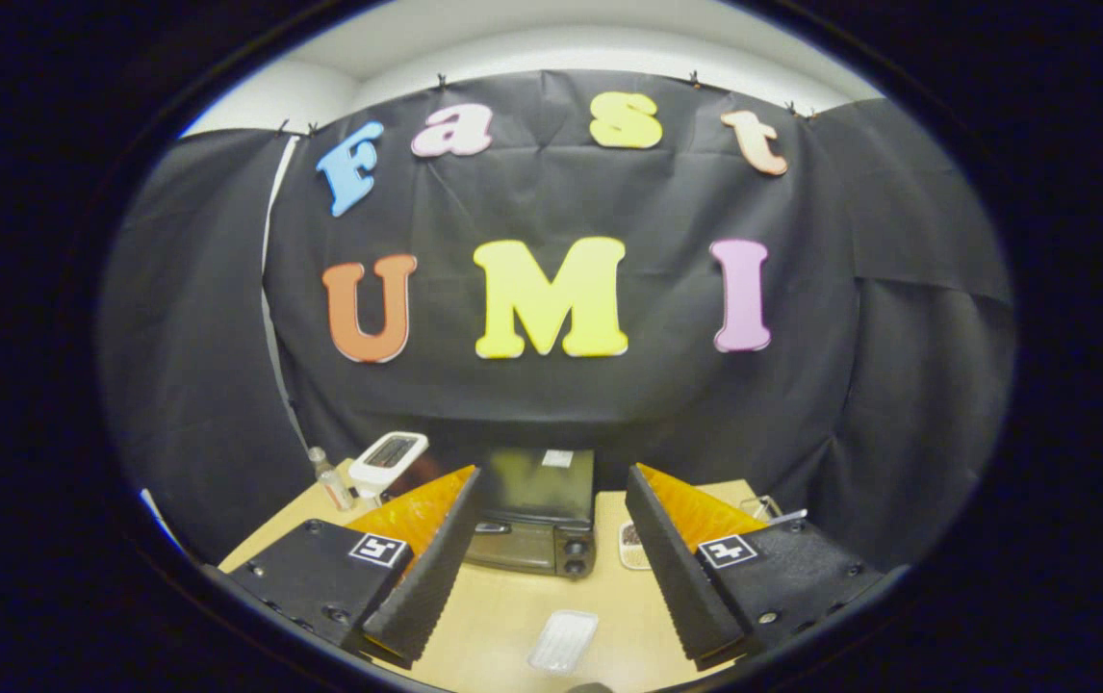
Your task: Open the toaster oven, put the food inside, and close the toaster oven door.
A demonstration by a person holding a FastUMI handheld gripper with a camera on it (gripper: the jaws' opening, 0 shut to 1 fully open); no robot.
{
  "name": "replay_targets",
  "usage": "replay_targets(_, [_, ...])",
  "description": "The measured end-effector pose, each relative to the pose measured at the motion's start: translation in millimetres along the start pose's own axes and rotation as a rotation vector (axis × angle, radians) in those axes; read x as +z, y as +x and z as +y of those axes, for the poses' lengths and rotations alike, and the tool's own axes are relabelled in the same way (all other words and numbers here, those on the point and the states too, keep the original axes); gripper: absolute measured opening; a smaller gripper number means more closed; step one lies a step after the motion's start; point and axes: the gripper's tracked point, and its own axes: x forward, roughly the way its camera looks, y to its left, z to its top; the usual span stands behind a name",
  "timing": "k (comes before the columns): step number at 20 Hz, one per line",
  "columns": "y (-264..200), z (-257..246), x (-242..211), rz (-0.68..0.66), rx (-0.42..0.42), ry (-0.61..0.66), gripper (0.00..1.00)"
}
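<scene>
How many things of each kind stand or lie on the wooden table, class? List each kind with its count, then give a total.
Toaster oven, door shut: 1
White appliance: 1
Small clear bottle: 1
Clear plastic tray: 1
Small dish of food: 1
Clear item behind the right finger, too hidden to name: 1
Total: 6
The gripper is open, holding nothing.

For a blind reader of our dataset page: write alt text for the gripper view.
The gripper hangs open above a light wooden table, its two fingers spread wide and holding nothing. Beyond them sits a black toaster oven, door closed. A small clear tray lies on the table between the fingers.
</scene>
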Motion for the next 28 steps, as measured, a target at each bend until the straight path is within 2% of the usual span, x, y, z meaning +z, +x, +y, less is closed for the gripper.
replay_targets(3, [-47,-29,40,-0.115,-0.006,-0.012,1.0])
replay_targets(6, [-86,-58,51,-0.181,-0.035,-0.083,1.0])
replay_targets(8, [-107,-65,49,-0.202,-0.027,-0.113,1.0])
replay_targets(10, [-120,-69,40,-0.193,-0.001,-0.092,1.0])
replay_targets(13, [-128,-92,20,-0.153,-0.014,-0.086,1.0])
replay_targets(20, [-148,-123,10,-0.15,-0.075,-0.031,1.0])
replay_targets(28, [-157,-121,14,-0.146,-0.11,-0.016,1.0])
